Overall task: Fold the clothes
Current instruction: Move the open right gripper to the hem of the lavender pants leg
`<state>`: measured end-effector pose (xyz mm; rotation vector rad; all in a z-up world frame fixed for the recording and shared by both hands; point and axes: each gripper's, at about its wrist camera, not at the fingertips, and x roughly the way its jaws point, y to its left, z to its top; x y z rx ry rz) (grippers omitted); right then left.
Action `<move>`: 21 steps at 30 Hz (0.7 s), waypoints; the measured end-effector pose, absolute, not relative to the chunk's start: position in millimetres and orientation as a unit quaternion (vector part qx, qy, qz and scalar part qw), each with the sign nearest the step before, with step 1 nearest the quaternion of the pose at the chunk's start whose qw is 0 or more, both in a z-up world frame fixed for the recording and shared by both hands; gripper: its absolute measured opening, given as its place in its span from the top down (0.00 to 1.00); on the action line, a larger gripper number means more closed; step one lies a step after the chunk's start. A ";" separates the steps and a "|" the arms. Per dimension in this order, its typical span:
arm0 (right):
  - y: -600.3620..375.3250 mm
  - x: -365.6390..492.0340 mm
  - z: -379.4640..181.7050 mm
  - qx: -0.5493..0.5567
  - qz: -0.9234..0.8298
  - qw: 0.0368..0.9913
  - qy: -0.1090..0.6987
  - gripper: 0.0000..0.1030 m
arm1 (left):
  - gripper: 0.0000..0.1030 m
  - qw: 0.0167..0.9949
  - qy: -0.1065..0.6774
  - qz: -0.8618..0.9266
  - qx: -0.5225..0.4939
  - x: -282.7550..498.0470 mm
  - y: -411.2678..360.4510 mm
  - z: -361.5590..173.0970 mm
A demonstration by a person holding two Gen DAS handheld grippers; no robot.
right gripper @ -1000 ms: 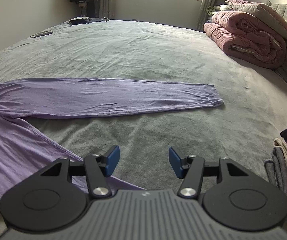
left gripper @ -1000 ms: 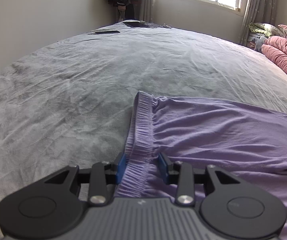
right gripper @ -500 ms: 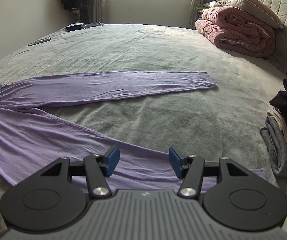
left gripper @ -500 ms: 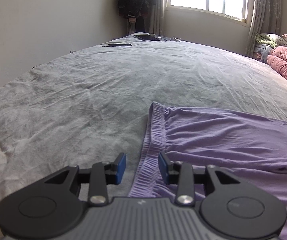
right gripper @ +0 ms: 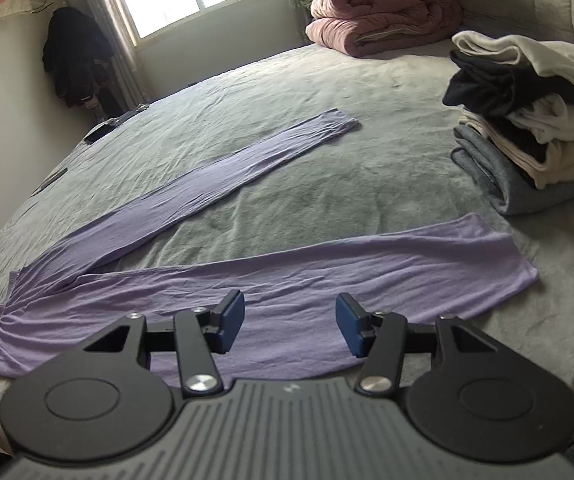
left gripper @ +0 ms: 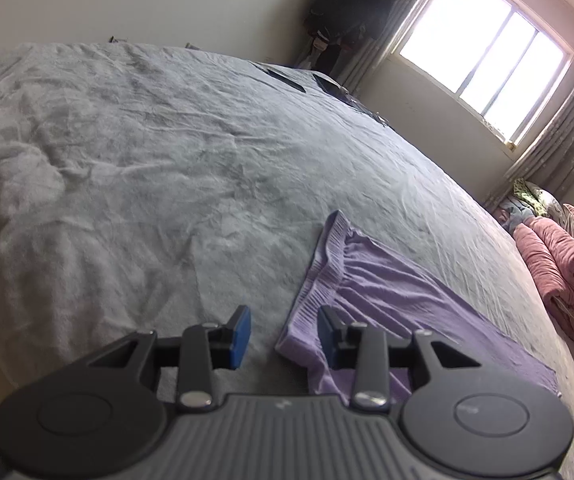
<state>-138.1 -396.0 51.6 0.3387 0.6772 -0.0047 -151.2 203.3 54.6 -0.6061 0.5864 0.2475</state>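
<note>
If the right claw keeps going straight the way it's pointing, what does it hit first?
Most likely the near leg of the purple pants, spread flat on the grey bedcover just ahead of the open right claw. Depth is hard to judge.

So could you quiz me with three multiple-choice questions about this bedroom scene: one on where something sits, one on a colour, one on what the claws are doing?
1. Where is the folded clothes stack?
A. On the bed, beyond the trouser leg's end
B. On the floor
C. On the windowsill

2. What colour are the trousers?
A. Green
B. Purple
C. Red

3. What is the left claw doing?
A. Clamping a pillow
B. Gripping a phone
C. Open, holding nothing

Answers: 1 A, the stack rests on the bed cover. 2 B, the fabric is lilac. 3 C, the waistband lies loose between the pads.
</note>
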 end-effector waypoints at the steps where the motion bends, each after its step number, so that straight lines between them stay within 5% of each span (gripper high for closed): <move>1: -397.5 -139.9 50.6 0.171 -0.006 0.928 0.332 0.49 | 0.64 0.902 0.289 0.111 -0.301 -151.5 202.4 51.9; 7: -410.8 -151.8 44.2 0.206 -0.031 0.918 0.337 0.49 | 0.62 0.866 0.316 0.064 -0.382 -147.1 201.5 29.9; 21: -470.9 -176.5 30.7 0.345 -0.102 0.875 0.325 0.49 | 0.58 0.874 0.324 0.107 -0.345 -128.5 190.1 22.5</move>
